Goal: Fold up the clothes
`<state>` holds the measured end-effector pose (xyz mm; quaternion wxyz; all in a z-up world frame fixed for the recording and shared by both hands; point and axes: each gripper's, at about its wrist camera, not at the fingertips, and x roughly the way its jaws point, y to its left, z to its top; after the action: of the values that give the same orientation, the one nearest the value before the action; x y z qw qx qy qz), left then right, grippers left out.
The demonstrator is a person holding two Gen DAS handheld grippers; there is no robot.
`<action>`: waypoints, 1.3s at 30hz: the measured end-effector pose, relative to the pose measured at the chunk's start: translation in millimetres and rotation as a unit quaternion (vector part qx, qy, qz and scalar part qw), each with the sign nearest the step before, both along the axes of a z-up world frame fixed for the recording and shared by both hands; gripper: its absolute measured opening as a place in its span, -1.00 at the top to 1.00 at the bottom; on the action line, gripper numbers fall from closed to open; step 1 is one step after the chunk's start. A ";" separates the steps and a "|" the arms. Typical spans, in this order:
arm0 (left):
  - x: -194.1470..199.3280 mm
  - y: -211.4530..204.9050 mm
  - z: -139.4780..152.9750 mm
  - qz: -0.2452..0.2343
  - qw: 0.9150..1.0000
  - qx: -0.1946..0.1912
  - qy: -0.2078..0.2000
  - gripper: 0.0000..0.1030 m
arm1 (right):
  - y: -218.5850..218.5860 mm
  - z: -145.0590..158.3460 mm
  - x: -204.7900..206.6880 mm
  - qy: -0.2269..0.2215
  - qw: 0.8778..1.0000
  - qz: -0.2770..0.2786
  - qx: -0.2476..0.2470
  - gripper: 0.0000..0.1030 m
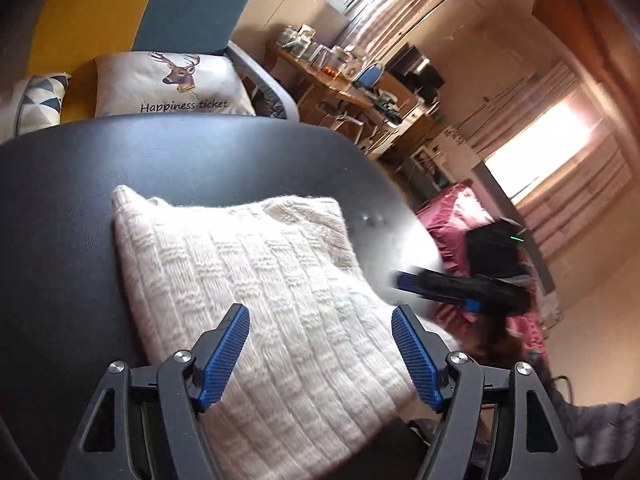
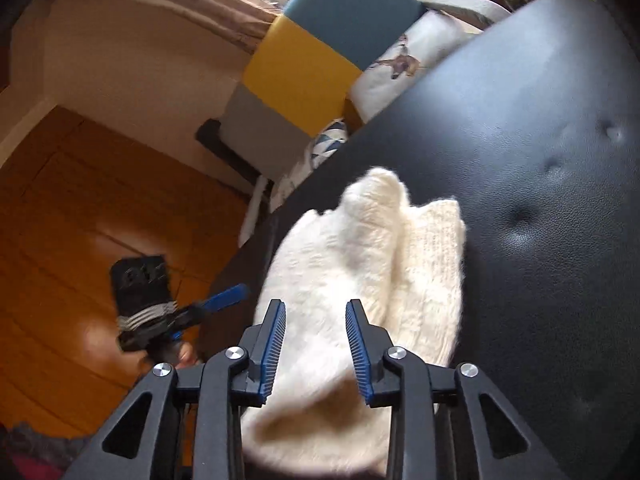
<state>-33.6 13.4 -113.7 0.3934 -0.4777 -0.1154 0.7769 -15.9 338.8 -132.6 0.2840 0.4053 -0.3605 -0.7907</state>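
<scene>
Across the dark padded bench [image 1: 72, 208] that fills the middle of both wrist views, a cream knitted sweater [image 1: 256, 264] lies folded into a thick, roughly square bundle, its ribbed face up and one corner reaching toward the upper left of the left wrist frame. At the bottom centre of that frame the left gripper [image 1: 320, 354] hangs over the near edge of the bundle with its blue pads spread wide and nothing between them, apparently clear of the knit so that the fold can rest undisturbed. From the right edge of the same frame the right gripper [image 1: 434, 284] appears as a blurred dark shape just off the sweater's right corner. In the right wrist view its fingers [image 2: 316, 350] stand partly apart at bottom centre, framing the soft folded edge of the sweater [image 2: 352, 256] without visibly pinching it; blur leaves it uncertain whether any fabric brushes the pads. At lower left of that view the left gripper [image 2: 208, 306] sits beyond the bench edge, over the wooden floor [image 2: 80, 208]. A cushion printed with a deer [image 1: 172, 84] rests on the sofa behind, at upper left. Judging by the compact bundle, the folding looks nearly finished.
</scene>
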 end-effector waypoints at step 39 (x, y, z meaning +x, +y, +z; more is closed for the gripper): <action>23.6 76.7 -10.4 -0.043 0.987 -0.094 0.121 -0.81 | 9.3 -43.1 121.1 -0.081 0.987 0.130 -0.045 0.29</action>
<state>-10.0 90.1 -124.1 0.3911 -0.4197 0.0269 0.8186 105.2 348.1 -175.8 0.3723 0.4978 -0.3621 -0.6946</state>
